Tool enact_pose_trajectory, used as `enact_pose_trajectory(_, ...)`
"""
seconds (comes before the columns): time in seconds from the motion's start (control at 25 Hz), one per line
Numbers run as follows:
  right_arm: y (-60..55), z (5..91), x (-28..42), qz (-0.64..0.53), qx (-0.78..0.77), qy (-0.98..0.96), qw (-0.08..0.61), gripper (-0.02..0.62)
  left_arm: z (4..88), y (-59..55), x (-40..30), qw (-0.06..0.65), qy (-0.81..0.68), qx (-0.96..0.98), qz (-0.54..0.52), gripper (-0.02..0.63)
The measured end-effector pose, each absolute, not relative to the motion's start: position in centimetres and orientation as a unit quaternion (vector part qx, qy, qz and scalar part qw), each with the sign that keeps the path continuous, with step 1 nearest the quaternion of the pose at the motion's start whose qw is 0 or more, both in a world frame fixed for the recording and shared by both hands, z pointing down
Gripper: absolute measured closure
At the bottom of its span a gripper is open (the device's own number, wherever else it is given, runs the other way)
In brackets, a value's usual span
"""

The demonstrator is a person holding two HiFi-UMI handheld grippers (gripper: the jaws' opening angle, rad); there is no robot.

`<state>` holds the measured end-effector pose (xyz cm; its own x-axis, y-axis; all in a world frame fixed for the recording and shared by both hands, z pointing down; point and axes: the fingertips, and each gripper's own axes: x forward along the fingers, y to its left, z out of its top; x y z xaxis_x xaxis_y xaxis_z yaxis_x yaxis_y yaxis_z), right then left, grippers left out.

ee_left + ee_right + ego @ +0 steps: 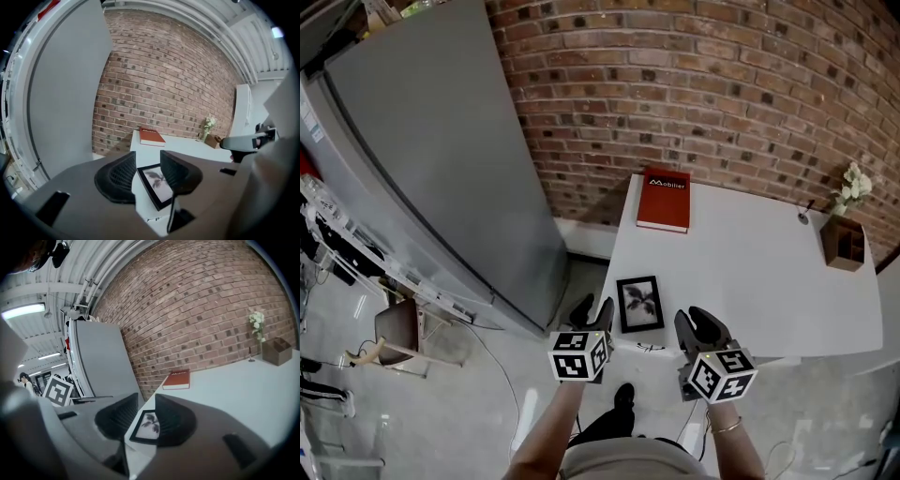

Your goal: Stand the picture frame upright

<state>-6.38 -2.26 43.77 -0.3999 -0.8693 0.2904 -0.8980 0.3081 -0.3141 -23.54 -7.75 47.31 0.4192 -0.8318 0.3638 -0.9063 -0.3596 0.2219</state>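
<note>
The picture frame [639, 304] is black with a plant photo and lies flat on the white table [750, 272], near its front left corner. My left gripper [593, 310] hovers just left of the frame, off the table's edge, open and holding nothing. My right gripper [698, 324] is just right of the frame at the front edge, also open and holding nothing. In the left gripper view the frame [157, 183] shows through the gap of the left gripper [147, 171]. In the right gripper view the frame [146, 423] lies ahead of the right gripper [146, 421].
A red book [664, 199] lies at the table's far left by the brick wall [722, 84]. A wooden box [844, 242] with white flowers [853, 186] stands at the far right. A tall grey cabinet [431, 159] stands left of the table. A small dark object [649, 348] lies at the front edge.
</note>
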Motion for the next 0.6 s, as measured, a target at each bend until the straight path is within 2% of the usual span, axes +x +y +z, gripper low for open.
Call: enact_pose_trajectory(0.6, -6.8, 45.7, -7.3, 0.228, 0.564, -0.793, 0.048, 0.495, 50.2, -12.9, -23.5, 0.225, -0.511, 0.821, 0.116, 0.465)
